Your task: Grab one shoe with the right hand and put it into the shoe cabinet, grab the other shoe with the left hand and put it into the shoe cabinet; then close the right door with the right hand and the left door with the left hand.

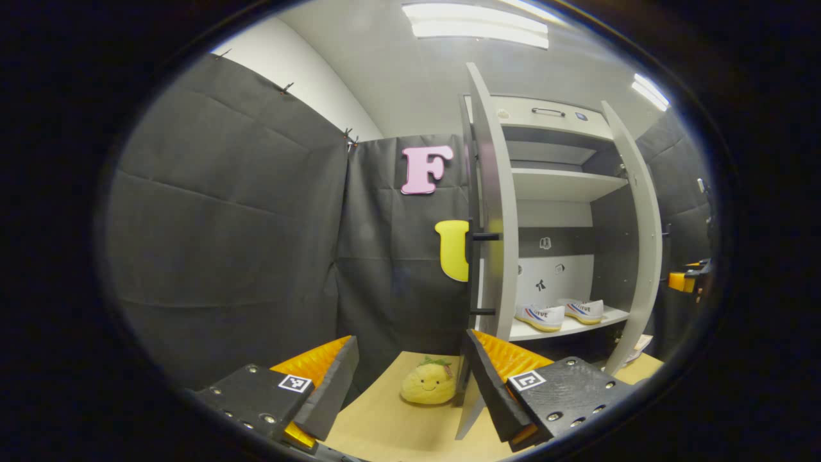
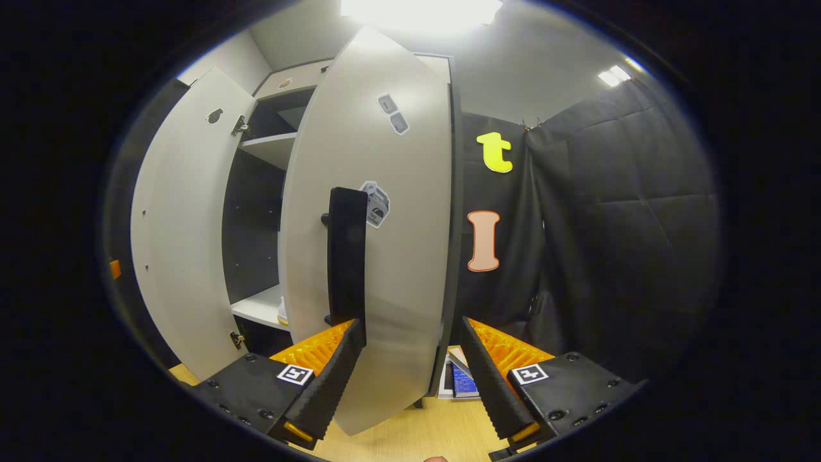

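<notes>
**Shoes shelved, doors not yet shut**

Held the left gripper low over the wooden counter with jaws spread, pinching nothing. Lined it up just beside the left door, seen edge-on and swung fully open, probably so that the door could be pushed from its outer face next. Found a yellow plush toy with a stitched smile on the counter, close to that door's bottom corner and between the jaws in the left gripper view.

Saw both shoes, one just beside the other, on the lower shelf of the shoe cabinet, near the shelf's front edge. Judged the loading steps done, with only the door closing left.

Held the right gripper against the outer face of the right door, jaws likewise spread and gripping nothing, one finger reaching the lower end of the black door handle. Judged this placement suited to pushing the panel toward the cabinet rather than grasping it. Found the door partway round, with a gap open to the interior.

Noted coloured stripes and short lettering on the sides of the shoes, too small to make out. Noted several stickers on the right door and small marks on the cabinet's back wall, none legible.
</notes>
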{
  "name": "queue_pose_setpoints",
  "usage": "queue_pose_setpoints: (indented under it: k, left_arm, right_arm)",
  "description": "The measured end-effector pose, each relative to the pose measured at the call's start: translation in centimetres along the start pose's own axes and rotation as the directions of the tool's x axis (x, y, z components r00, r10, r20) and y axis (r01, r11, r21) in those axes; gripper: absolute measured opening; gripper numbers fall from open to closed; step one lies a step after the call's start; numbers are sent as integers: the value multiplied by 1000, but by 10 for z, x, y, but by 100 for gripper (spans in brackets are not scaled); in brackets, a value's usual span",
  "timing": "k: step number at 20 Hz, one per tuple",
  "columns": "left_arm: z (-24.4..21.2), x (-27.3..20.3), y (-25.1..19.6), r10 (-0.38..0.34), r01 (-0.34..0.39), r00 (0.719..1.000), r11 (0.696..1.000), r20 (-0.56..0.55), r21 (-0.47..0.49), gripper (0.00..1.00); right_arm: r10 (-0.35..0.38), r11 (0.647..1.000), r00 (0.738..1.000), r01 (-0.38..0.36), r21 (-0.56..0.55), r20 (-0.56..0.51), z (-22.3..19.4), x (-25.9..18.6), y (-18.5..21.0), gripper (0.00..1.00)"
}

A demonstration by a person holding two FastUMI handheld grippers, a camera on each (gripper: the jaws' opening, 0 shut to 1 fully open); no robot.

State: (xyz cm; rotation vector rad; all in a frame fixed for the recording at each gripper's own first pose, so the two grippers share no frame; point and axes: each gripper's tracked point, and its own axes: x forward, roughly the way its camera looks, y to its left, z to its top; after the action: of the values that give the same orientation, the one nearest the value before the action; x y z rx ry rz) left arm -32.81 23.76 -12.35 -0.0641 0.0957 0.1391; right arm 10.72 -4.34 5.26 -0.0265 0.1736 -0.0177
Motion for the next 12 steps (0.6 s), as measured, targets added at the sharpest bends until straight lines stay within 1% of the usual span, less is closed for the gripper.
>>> queue_pose_setpoints:
  k: [1,6,12]
  left_arm:
    - [0,2,2,8,-8,1000,1000,-2,-1,95]
    - [5,23,7,33,-33,999,999,4,1,95]
    - [14,60,12,63,-63,998,998,16,12,95]
  right_arm:
    - [4,1000,1000,-4,2,-1,-1,0,1,98]
    - [12,1000,1000,-12,6,-12,-8,-5,-1,96]
    - [-31,999,999,32,13,-40,-23,-15,-26,98]
